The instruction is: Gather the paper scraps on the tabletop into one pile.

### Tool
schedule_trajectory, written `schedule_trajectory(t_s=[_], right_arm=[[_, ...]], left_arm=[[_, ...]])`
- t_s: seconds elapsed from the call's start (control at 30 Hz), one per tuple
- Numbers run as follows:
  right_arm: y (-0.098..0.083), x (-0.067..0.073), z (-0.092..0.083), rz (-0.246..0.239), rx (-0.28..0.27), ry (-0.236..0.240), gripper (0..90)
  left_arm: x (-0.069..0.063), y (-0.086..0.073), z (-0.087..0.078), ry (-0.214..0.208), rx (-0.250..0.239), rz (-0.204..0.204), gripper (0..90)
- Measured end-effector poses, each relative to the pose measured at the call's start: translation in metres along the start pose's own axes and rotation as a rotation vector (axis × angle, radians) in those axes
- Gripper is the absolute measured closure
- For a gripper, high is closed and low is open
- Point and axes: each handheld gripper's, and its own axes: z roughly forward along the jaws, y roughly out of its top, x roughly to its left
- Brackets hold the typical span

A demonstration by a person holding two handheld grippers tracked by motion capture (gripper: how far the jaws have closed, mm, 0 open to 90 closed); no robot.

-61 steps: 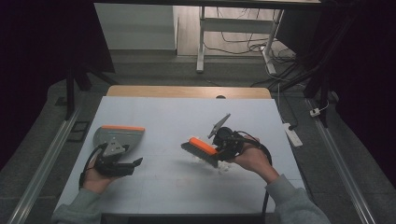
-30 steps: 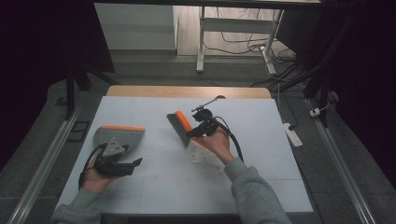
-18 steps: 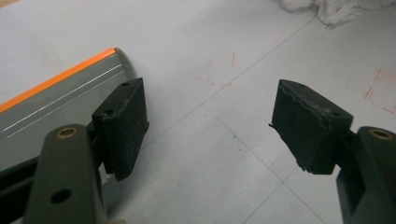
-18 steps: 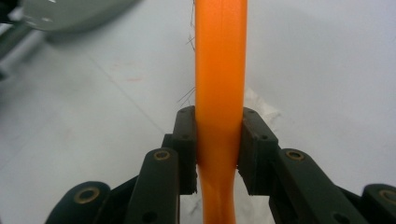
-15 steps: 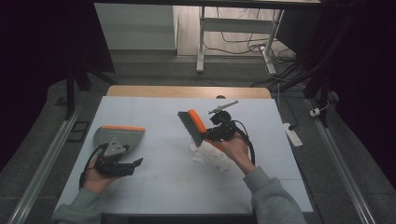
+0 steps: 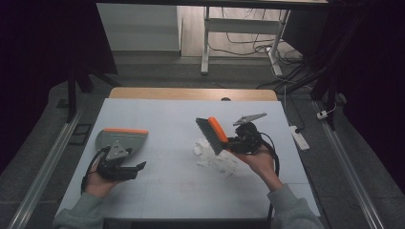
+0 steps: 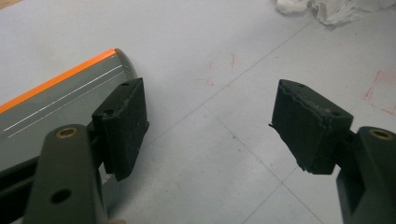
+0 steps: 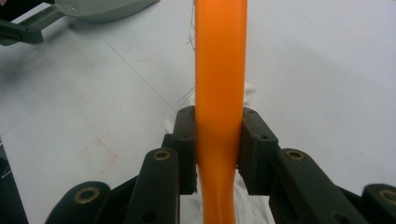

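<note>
Grey sleeves, 2 black, brass-riveted grippers

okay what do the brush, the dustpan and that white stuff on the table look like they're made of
Brush: smooth, glossy orange handle, likely plastic; dark bristles, possibly synthetic. Dustpan: grey with an orange edge strip, matte with a faint sheen, probably plastic. White stuff: crumpled and soft-edged, like tissue or paper.
</note>
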Motion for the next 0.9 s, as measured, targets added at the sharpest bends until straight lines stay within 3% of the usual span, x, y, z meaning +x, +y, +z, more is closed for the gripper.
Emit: schedule_trajectory(t_s=[0.4, 0.77, 0.9], right_arm=[[-0.048, -0.012, -0.038, -0.024, -0.064, -0.083, 70.6], [-0.091, -0.032, -0.059, 0.017, -0.107, -0.164, 70.6], [-0.098, -0.035, -0.063, 0.027, -0.116, -0.178, 70.6]], left_arm=[[-0.001, 0.000, -0.001, 0.005, -0.004, -0.004, 27.8], [-0.002, 0.000, -0.002, 0.007, -0.007, -0.002, 27.8], [-0.003, 0.000, -0.003, 0.007, -0.015, 0.004, 27.7]])
